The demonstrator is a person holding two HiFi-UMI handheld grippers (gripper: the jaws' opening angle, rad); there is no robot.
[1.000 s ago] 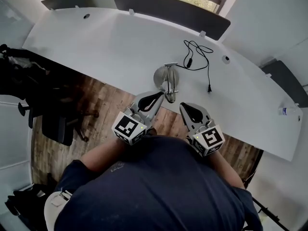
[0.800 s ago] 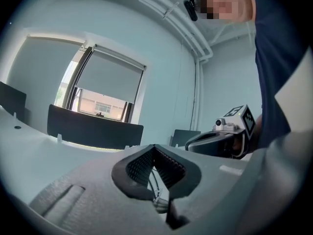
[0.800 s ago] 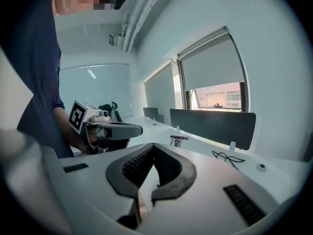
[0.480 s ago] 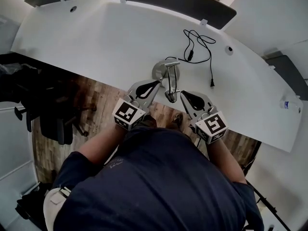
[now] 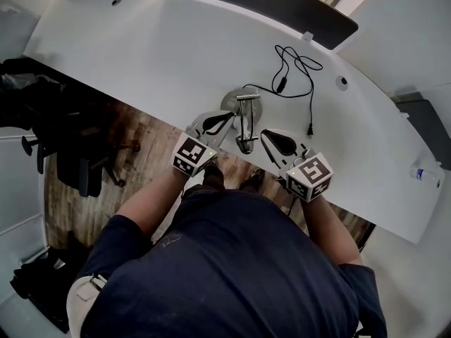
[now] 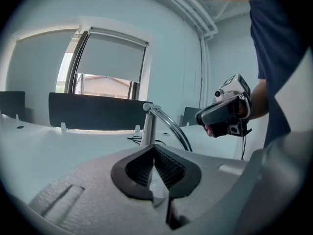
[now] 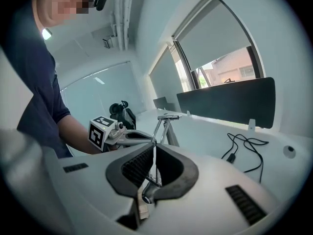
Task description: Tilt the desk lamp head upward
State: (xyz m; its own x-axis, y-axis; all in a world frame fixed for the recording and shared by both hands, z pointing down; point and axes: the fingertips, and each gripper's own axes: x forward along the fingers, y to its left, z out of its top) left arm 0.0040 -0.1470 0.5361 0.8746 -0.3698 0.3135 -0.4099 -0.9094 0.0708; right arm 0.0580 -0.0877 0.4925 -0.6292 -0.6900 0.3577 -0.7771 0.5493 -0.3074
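Head view: desk lamp [image 5: 244,118] at middle of bench [image 5: 141,55] near edge; cable [image 5: 299,72] loops behind it toward far edge. Left hand-held gripper [image 5: 227,116] just left of lamp, right hand-held gripper [image 5: 266,134] just right.
Left gripper view: jaws clenched, empty; lamp arm beyond tips.
Right gripper view: jaws clenched, empty; lamp ahead.

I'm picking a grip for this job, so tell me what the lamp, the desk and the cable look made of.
Lamp: probably metal, polished or chromed; silvery, with bright glints on arm and round base.
Desk: smooth matte white top, likely laminate; even, without grain.
Cable: black, flexible, likely plastic or rubber sheathed; lies in loose loops.
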